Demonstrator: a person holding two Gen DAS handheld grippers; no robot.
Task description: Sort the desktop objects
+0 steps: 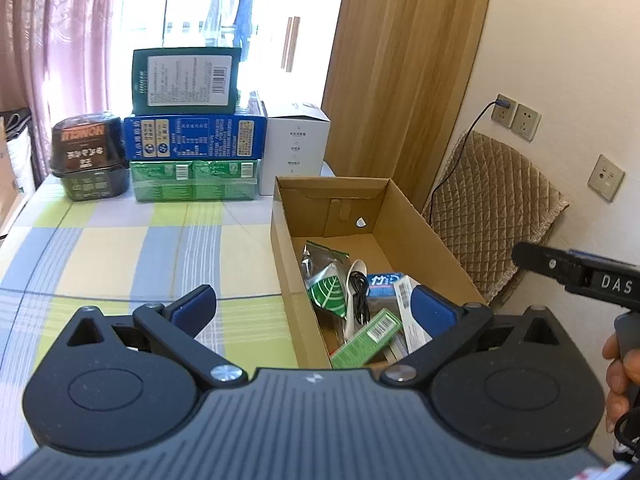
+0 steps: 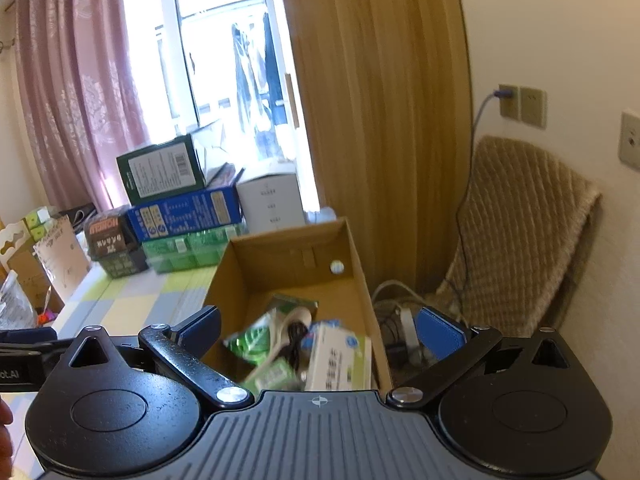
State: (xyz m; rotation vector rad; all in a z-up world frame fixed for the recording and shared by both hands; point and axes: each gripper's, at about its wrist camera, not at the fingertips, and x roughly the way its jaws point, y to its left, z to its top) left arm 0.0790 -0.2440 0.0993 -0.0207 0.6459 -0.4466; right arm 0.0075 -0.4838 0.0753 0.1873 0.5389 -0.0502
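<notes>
Surface: I see a table under a checked cloth (image 1: 120,248) of yellow, blue and white squares, running from my left gripper out to 12 o'clock.
Room: pink curtain (image 1: 52,40) at 10 o'clock, bright window (image 1: 224,4) at 12, wooden panel (image 1: 400,60) at 1 o'clock, cream wall with sockets (image 1: 516,118) at 2 o'clock and a cable plugged into one.
Back row: stacked boxes (image 1: 192,136) at 11 o'clock, dark green on blue on green; a black tub (image 1: 88,156) just beside them to the left, a white box (image 1: 296,152) to the right.
Chair: a quilted tan cushion (image 1: 492,216) hangs at 2 o'clock, against the wall.
Task things: the open cardboard box (image 1: 416,232) sits at 12 to 1 o'clock on the table's right part; inside lie a green leaf-print packet (image 1: 330,292), a white spoon (image 1: 354,280), a black cable (image 1: 362,300), a green carton (image 1: 366,338) and a blue-and-white pack (image 1: 384,282).
Left gripper (image 1: 316,308): jaws spread wide, holding nothing, hovering at the box's near end.
Right gripper (image 2: 320,330): jaws spread wide too, empty, above the same box.
Hard to read: my right wrist view is blurred, so the box's contents smear together; the near end of the box is hidden behind both gripper bodies; cords on the floor (image 2: 396,320) beside the box are indistinct.
</notes>
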